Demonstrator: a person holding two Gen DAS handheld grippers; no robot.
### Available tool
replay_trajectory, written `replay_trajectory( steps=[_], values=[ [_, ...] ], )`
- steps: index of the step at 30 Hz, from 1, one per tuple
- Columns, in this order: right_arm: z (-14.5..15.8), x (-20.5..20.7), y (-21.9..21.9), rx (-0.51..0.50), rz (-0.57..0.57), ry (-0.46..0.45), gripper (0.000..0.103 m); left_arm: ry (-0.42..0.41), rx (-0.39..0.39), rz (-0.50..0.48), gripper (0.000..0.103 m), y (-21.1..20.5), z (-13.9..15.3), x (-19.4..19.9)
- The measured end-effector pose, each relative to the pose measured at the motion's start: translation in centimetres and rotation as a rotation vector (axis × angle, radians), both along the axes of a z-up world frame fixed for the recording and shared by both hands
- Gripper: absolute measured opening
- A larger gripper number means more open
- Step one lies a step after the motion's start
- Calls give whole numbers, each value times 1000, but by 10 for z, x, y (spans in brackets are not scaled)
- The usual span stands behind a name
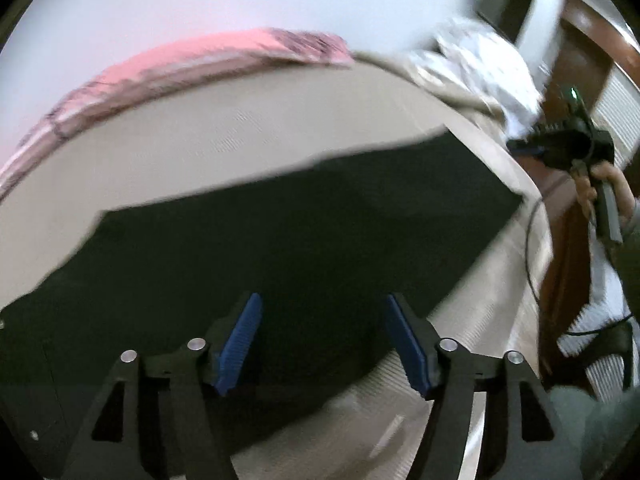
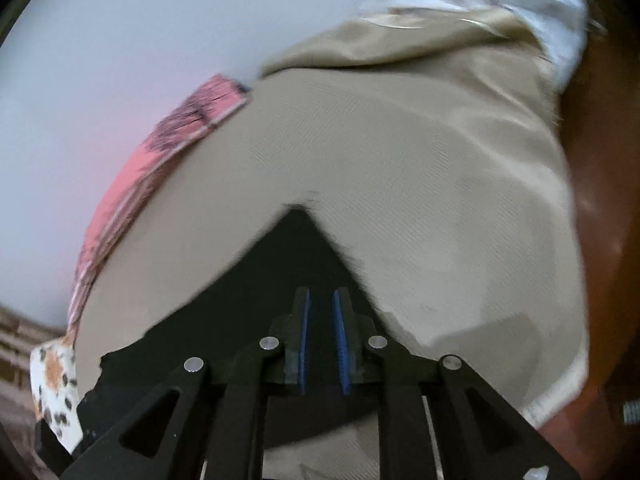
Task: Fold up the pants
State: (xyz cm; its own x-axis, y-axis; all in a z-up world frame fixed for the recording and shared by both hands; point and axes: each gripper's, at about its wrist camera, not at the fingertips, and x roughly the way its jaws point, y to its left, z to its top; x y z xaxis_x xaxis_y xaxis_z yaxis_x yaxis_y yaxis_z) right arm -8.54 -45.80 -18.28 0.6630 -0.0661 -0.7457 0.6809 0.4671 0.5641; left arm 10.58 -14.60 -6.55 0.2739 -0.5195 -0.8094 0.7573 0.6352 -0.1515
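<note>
Pants [image 1: 280,248] lie flat on bed [image 1: 240,132]; my left gripper [image 1: 320,344] gapes empty, right gripper [image 2: 320,340] narrow, empty; regrip edges evenly.

No readable text, labels, brands or numbers in either view. Both frames motion-blurred. The pink patterned cloth [image 1: 224,56] carries dark marks, too smeared to tell whether they are lettering.

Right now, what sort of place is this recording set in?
Probably a bedroom: dark pants lie on a beige-sheeted bed, pink patterned bedding along its far edge, dark wooden furniture beside it.
</note>
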Motion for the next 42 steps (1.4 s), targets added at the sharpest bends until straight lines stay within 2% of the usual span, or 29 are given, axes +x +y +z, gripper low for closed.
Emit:
replay_trajectory(
  steps=[3,7,11,14,17,19,21,22,24,25,26,27,29,31,36,42],
  values=[
    [-1,36,1,28,81,-40,14,-22,2,128,69,15,-1,29],
    [-2,83,27,18,199,-34,14,-36,39,280,69,35,-13,70],
    [5,124,67,-20,338,-41,14,-47,77,372,69,51,-27,100],
    [12,155,98,-29,446,-54,14,-24,96,417,69,65,-37,121],
    [9,177,119,-63,523,-38,14,-7,114,448,69,77,-44,133],
    [-1,182,123,-80,529,16,14,12,90,464,69,87,-47,139],
    [-13,182,116,-77,503,76,14,8,80,452,69,91,-46,137],
    [-19,180,108,-67,476,97,4,3,83,442,69,92,-46,136],
    [-24,171,93,1,430,73,4,-5,95,428,69,92,-44,133],
    [-24,170,90,6,419,82,7,-11,101,426,69,88,-42,131],
    [-20,170,90,-10,421,90,15,-21,109,423,69,88,-39,128],
    [-15,173,92,-31,434,95,15,-28,115,416,69,90,-35,124],
    [-1,183,104,-62,495,85,15,-20,97,406,69,96,-27,117],
    [13,203,123,-56,589,35,15,-8,75,405,69,103,-21,113],
    [41,277,185,-51,845,-50,17,2,70,454,69,128,-9,102],
    [49,349,269,-68,1100,-72,35,20,105,530,69,168,-12,100]
  ],
)
